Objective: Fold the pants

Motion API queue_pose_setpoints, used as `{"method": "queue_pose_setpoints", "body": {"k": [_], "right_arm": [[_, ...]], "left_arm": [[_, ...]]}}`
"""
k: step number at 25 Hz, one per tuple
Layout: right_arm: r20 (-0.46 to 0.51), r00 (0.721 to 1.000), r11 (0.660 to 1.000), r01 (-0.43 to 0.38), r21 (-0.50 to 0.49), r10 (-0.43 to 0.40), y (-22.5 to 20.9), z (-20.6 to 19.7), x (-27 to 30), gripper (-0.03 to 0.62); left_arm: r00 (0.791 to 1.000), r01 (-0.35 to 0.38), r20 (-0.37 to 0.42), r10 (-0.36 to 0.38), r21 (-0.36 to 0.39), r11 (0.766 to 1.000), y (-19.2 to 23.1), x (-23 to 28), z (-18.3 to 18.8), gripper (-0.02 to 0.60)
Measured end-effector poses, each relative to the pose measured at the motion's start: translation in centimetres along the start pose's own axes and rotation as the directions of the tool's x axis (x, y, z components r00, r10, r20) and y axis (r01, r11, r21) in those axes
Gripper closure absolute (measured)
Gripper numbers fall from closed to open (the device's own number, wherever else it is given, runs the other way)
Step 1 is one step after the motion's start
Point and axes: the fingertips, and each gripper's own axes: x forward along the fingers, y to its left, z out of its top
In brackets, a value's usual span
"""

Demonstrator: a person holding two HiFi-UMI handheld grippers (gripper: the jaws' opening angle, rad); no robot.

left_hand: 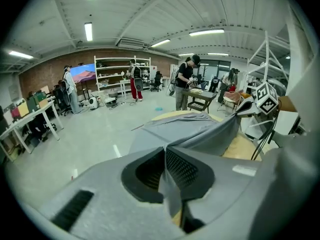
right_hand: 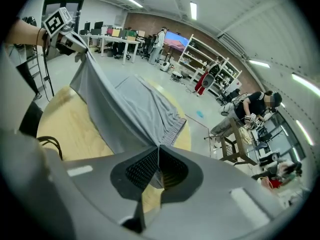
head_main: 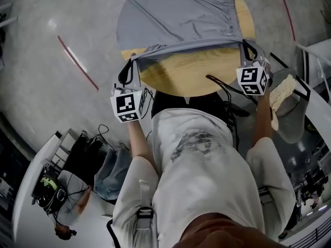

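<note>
Grey pants point(head_main: 176, 14) lie across a round wooden table point(head_main: 191, 74), their far part flat on the top. The near edge is lifted off the wood and stretched between both grippers. My left gripper point(head_main: 133, 61) is shut on the left corner of that edge; cloth point(left_hand: 167, 184) shows pinched between its jaws. At the right, my right gripper point(head_main: 243, 44) is shut on the other corner, the fabric point(right_hand: 150, 171) clamped in its pads. The pants point(right_hand: 135, 104) slope from the jaws down to the table point(right_hand: 70, 129).
A black cable point(head_main: 222, 84) lies on the table's near right edge. A chair with cloth point(head_main: 289, 105) stands at the right. Red tape point(head_main: 77, 61) marks the floor at the left. A desk with gear point(head_main: 57, 185) sits lower left. People stand far off in the room.
</note>
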Motion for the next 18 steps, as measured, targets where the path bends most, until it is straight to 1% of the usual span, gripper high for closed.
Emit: {"method": "queue_pose_setpoints", "body": {"k": [8, 18], "right_arm": [[-0.043, 0.996, 0.995, 0.086, 0.057, -0.083, -0.3, 1.6, -0.1, 0.577], [-0.058, 0.99, 0.989, 0.134, 0.061, -0.13, -2.2, 3.6, 1.0, 0.577]], "left_arm": [[0.996, 0.09, 0.005, -0.09, 0.045, 0.995, 2.7, 2.3, 2.3, 0.558], [0.99, 0.137, 0.002, -0.138, 0.073, 0.988, 4.5, 5.1, 5.1, 0.558]]}}
